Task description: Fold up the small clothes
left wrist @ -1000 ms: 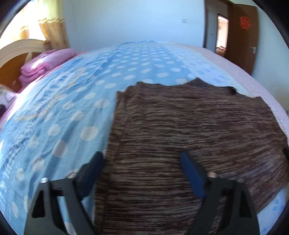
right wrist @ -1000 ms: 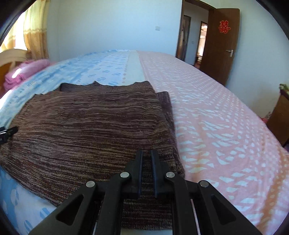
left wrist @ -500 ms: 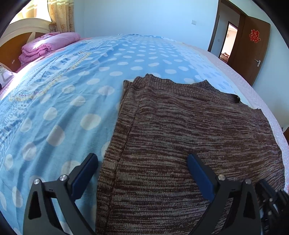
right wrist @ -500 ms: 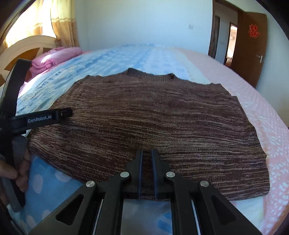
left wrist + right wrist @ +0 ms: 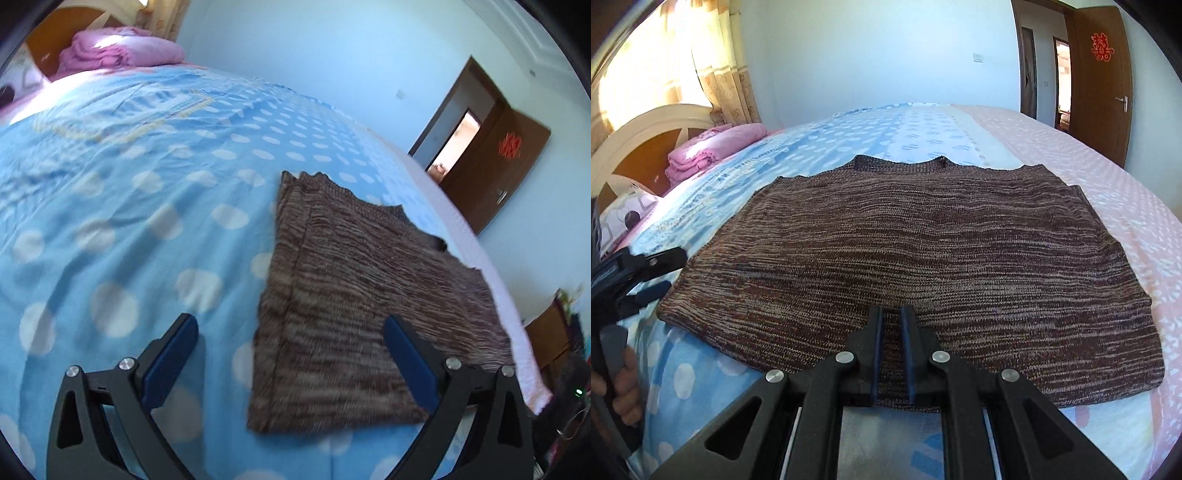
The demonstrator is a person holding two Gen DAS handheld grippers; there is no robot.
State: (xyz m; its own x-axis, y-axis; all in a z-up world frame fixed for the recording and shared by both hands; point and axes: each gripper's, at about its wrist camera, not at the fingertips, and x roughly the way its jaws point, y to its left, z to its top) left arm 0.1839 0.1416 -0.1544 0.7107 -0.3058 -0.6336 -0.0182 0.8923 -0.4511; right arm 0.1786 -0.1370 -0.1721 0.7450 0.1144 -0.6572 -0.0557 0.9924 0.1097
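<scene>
Left gripper [image 5: 291,354] swung leftward, jaws spread astride sweater [image 5: 354,295] corner; right gripper [image 5: 891,323] jaws clenched empty over hem.

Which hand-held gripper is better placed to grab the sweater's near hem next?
Left. The left hand-held gripper is open, straddling the brown sweater's near corner. The right hand-held gripper is shut over the hem's middle, gripping nothing.

Sweater [image 5: 923,251] coarse brown knit; bedsheet [image 5: 110,206] smooth cotton-like cloth; door [image 5: 1097,81] glossy wood
</scene>
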